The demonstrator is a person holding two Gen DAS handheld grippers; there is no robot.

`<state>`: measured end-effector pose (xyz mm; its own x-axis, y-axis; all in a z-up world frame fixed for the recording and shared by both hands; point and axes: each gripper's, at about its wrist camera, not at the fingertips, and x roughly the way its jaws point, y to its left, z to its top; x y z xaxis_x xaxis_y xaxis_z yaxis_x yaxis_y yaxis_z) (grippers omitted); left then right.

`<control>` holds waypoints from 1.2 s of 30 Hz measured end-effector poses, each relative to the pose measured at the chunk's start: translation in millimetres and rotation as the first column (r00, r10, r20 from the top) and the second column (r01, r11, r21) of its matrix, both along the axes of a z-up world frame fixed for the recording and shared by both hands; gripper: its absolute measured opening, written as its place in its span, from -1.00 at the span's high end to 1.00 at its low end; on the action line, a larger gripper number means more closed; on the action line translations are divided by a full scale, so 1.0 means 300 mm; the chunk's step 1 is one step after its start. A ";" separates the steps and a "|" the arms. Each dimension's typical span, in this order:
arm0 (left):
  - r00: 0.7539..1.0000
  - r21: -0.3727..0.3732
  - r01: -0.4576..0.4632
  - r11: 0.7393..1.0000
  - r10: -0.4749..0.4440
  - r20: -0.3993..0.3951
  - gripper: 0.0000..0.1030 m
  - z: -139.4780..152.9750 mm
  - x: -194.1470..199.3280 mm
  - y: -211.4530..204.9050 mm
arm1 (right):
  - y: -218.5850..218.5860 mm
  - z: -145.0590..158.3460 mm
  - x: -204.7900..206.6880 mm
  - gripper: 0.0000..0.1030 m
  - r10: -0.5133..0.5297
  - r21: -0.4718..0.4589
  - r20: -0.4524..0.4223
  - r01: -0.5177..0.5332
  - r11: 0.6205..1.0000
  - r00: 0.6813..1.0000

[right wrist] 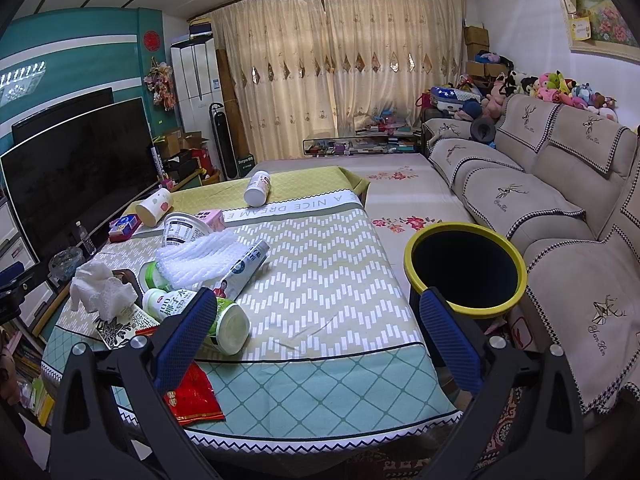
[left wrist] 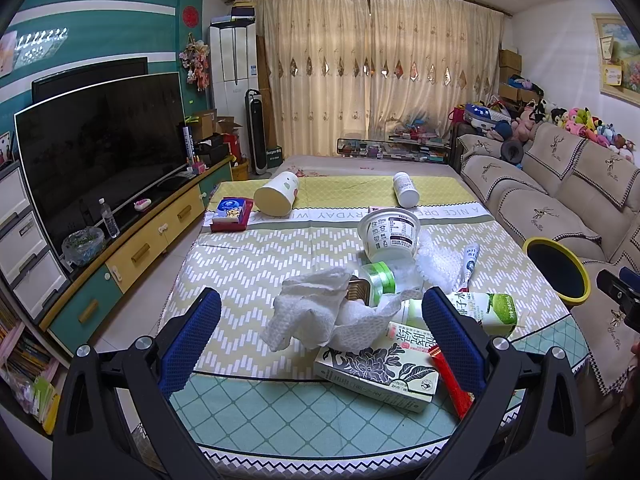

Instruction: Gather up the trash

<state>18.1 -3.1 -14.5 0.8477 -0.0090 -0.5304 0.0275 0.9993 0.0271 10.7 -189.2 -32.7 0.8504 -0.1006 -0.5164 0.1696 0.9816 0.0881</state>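
— Nearest the left-wrist lens, what do you make out?

— Blue pads of the left gripper [left wrist: 320,336], spread wide with nothing between them, hovering low over the near edge of the table [left wrist: 248,264]. Between the pads lies a crumpled white paper towel [left wrist: 308,312] draped over a flat tea carton [left wrist: 380,372]; a red wrapper [left wrist: 452,380] lies across the carton's right end, partly behind the right pad.

— What's hidden?

— A small brown thing under the towel; I cannot tell what it is. The coconut-water bottle [left wrist: 488,310] is half covered by the pad. Behind the pile sit a green-lidded jar [left wrist: 380,280], white foam netting [left wrist: 436,260] and an upturned instant-noodle bowl [left wrist: 390,232].

— And the other side?

— The right gripper [right wrist: 316,332] is also wide open and empty, held above the table's bare right portion. Its left pad overlaps the coconut-water bottle [right wrist: 200,316]. The yellow-rimmed trash bin [right wrist: 466,308] stands off the table's right edge, beside the sofa [right wrist: 560,200]; its base is cut off by the right pad, its inside is too dark to read.
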 end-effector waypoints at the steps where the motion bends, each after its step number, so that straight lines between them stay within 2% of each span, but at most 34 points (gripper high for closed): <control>1: 1.000 0.000 0.000 1.000 0.000 0.000 -0.93 0.000 0.000 0.000 | 0.000 0.002 -0.001 -0.88 0.000 0.001 0.000 0.000 1.000 1.000; 36: 1.000 0.002 0.003 1.000 -0.003 -0.005 -0.93 -0.009 0.001 -0.012 | -0.004 -0.005 0.003 -0.88 -0.006 0.008 -0.006 0.006 1.000 1.000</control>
